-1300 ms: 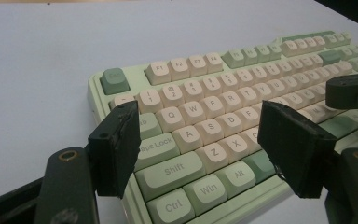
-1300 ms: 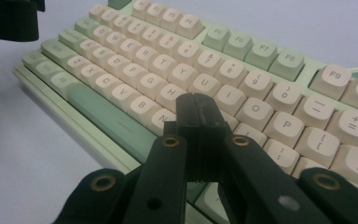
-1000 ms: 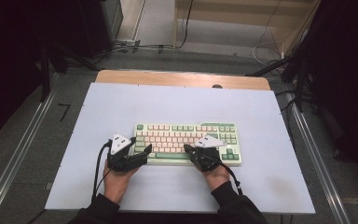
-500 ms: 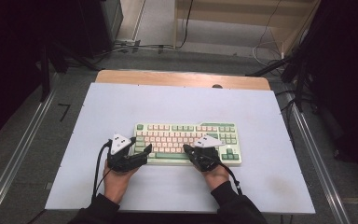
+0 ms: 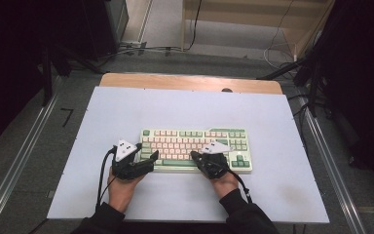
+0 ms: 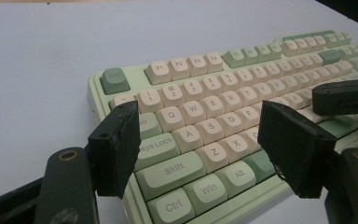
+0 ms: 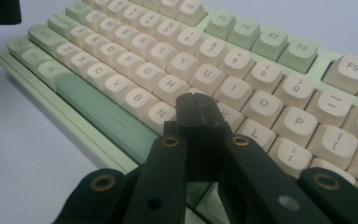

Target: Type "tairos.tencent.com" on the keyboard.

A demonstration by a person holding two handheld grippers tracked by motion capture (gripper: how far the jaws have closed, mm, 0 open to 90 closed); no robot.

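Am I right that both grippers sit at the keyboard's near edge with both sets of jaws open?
Not quite. The left gripper is open over the keyboard, but the right gripper has its jaws shut together, as the right gripper view shows.

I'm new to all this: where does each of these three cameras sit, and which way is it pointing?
High view: above the person's side, looking forward and down on the table; shows both forearms, hands, left tongs and right tongs at the keyboard.
Left gripper view: rides the left tongs, looking between open jaws at the keyboard's left end.
Right gripper view: rides the right tongs, jaws shut, over keys near M.
Shared: all three show the keyboard.
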